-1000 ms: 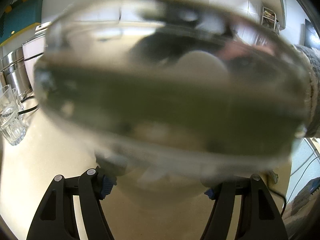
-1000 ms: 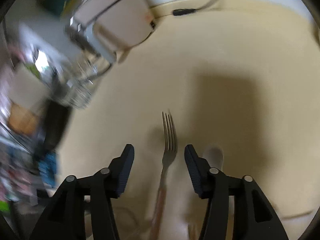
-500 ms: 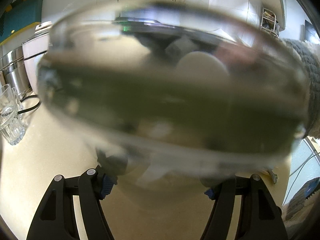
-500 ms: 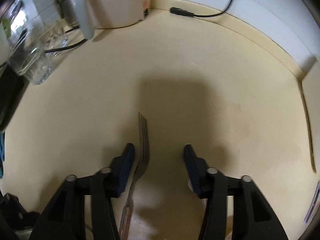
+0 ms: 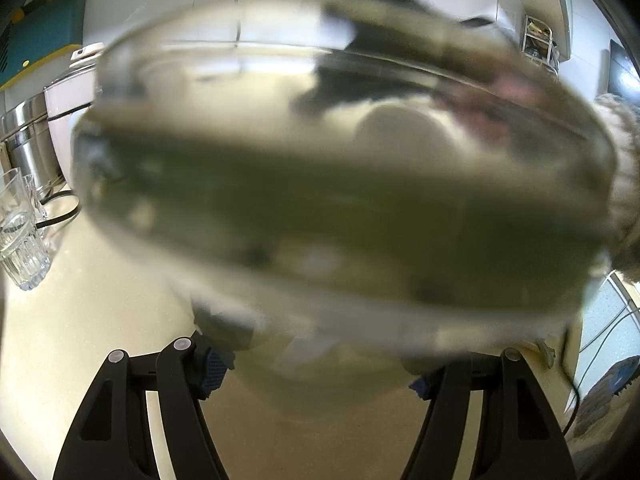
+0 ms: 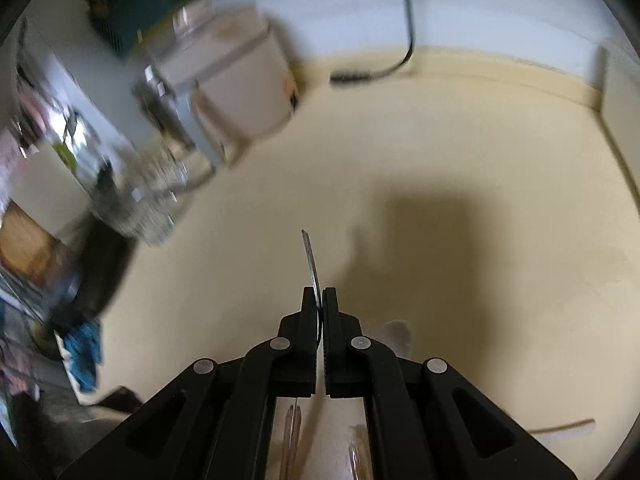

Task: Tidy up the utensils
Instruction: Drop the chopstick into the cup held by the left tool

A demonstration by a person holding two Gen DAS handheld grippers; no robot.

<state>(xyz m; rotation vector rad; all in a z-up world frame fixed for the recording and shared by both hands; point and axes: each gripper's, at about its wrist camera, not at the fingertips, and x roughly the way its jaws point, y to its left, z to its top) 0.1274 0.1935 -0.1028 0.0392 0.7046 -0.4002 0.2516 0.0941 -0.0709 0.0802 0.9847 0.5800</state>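
Right gripper [image 6: 321, 300] clamped on fork [image 6: 310, 258], held edge-on, tines pointing away over cream countertop [image 6: 460, 152]. Left gripper [image 5: 316, 372] closed around wide clear glass container [image 5: 340, 184], filling most of its view, blurred. Ribbed drinking glass [image 5: 20, 236] at left on counter, white appliance [image 6: 240, 92] near wall.

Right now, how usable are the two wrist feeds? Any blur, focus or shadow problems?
Left wrist: a clear glass held in the left claw fills the frame, too close and out of focus; the tumblers behind are sharp. Right wrist: motion blur smears the appliances at left, while the right claw and its fork stay crisp; a dark shadow lies on the counter.
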